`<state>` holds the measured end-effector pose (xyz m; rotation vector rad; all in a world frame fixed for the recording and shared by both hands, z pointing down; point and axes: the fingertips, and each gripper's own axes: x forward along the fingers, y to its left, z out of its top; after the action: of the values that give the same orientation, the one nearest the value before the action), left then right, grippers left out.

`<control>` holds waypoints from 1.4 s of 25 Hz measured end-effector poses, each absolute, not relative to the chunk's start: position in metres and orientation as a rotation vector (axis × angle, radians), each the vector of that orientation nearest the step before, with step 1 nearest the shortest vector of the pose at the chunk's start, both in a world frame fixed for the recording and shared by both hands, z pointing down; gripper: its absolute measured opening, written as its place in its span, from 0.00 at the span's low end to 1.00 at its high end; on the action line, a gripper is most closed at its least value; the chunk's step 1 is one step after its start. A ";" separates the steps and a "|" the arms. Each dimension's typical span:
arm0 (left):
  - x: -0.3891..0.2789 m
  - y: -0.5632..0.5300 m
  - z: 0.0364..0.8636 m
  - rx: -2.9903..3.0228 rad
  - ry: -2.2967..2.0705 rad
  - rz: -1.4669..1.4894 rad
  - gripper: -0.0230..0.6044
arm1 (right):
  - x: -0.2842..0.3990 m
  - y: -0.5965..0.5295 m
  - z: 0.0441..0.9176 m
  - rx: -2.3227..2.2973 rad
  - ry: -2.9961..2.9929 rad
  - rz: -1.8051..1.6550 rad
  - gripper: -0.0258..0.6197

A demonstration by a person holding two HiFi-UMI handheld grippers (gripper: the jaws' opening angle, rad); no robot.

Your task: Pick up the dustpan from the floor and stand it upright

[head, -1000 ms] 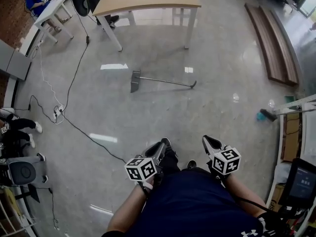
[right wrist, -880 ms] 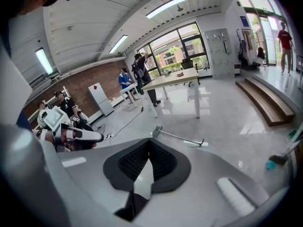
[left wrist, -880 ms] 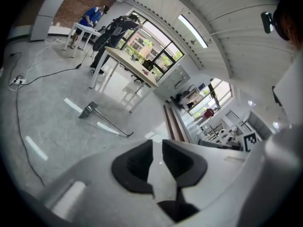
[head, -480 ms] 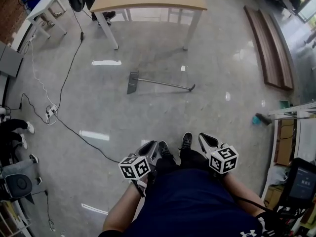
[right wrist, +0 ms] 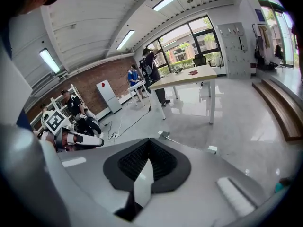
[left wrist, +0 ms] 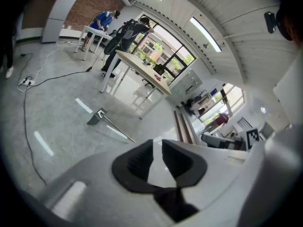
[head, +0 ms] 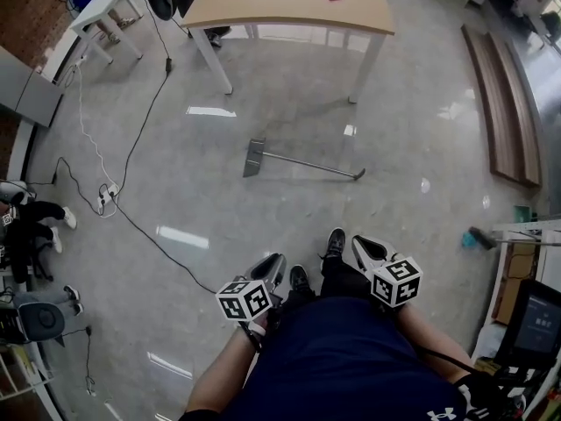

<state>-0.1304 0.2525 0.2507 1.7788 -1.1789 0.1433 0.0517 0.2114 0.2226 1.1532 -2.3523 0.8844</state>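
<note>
Two claws, both empty.

Head view: left claw (head: 277, 261) & right claw (head: 361, 242) sit side by side in front of the person's body, pointing fwd & down. The dustpan (head: 302, 163) lies flat on the floor (head: 175, 191), well ahead of both. Its pan end is ahead of the left claw, handle tip ahead of the right. Prob. kept clenched because nothing's in reach yet; approach stage, I'd say.

Left gripper view: left claw (left wrist: 157, 148) clenched bar a sliver, nothing btwn jaws. Dustpan (left wrist: 98, 117) well ahead, up-left of the tips.

Right gripper view: right claw (right wrist: 148, 143) clenched tight, empty. Dustpan (right wrist: 164, 135) well ahead, handle trailing right. It's not yet stood up.
</note>
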 end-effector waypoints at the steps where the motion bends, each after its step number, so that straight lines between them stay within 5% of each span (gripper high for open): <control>1: -0.130 0.246 0.249 1.778 -1.189 0.142 0.13 | 0.051 0.203 0.221 1.140 -2.365 0.877 0.06; 14: -0.064 0.130 0.228 1.787 -1.274 0.121 0.13 | 0.106 0.087 0.233 1.048 -2.390 0.941 0.06; 35: -0.132 0.029 0.267 1.852 -1.092 0.302 0.13 | 0.029 -0.002 0.259 1.118 -2.249 0.986 0.06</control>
<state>-0.1320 0.0291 0.2673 1.8525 -1.0919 0.3025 0.0290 -0.0016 0.2595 1.1178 -2.2490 0.9863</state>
